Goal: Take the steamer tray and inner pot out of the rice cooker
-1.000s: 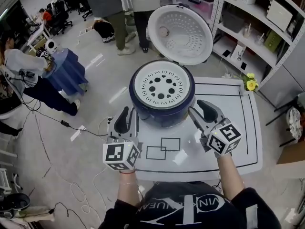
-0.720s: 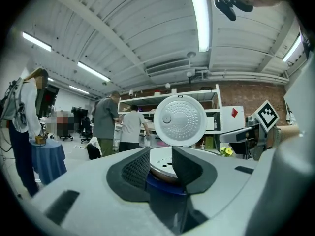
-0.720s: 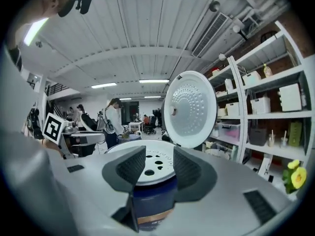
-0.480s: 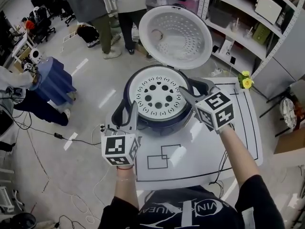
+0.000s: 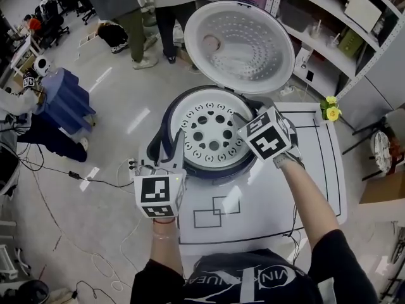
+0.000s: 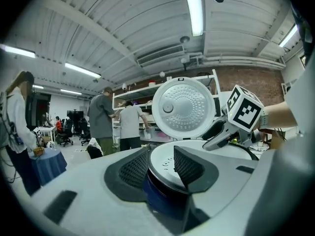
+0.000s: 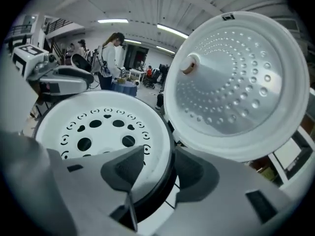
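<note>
- White table [image 5: 316, 189] carried the rice cooker [image 5: 166, 124] at its far left corner, lid [image 5: 240, 46] thrown right back. The steamer tray [image 5: 212, 132] sat flat in the mouth, and the inner pot was out of sight beneath it.
- Left gripper [image 6: 160, 154]: jaws had just been opening, released, astride the near-left rim, pads off it.
- Right gripper [image 7: 159, 148]: jaws likewise just opening, spread wide. One was over the tray's holed face and one outside the rim, grasping nothing.
- To do it well, I'd say, both had to pinch only the tray's thin lip, not the cooker wall, then lift level.
- The lid loomed just behind, so straight up, then toward the person, looked safest.
- Bare tabletop by the outlined boxes [image 5: 215, 211] offered landing room.
- The table's left edge ran just beside the cooker, with floor cables [image 5: 95, 176] below and flowers [image 5: 330, 109] at the far right.
</note>
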The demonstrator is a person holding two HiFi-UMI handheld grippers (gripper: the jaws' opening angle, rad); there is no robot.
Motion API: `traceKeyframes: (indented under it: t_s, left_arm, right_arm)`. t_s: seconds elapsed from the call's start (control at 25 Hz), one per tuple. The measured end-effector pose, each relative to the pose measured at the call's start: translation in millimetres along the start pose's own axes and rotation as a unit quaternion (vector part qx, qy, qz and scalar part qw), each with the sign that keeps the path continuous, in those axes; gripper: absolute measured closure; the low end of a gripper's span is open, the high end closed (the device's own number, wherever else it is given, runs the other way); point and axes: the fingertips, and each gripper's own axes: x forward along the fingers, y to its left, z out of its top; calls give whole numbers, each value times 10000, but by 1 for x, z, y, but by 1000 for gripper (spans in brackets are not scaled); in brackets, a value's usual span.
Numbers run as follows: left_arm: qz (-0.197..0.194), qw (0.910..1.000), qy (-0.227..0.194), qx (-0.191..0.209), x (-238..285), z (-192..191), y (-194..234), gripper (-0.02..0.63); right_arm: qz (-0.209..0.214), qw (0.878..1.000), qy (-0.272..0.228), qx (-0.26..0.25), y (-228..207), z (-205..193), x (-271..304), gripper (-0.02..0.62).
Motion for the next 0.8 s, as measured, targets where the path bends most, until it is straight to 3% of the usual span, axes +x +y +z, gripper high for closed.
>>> traceKeyframes:
  t_s: [0.2,0.28,0.8]
  left_arm:
    - [31,9999,-1,-127,0,-4,1,470]
    - [44,9999,-5,-151,0,-5,3,469]
    - [-85,9994,27,-340,-1,-7,-2,469]
  right_arm:
    - [-180,9995,159,-181,-4,-9,6,420]
    - [-211,9996,92,-188,-6,-7,6,463]
    - [-433,9975,-436,-353,-15,14,-4,502]
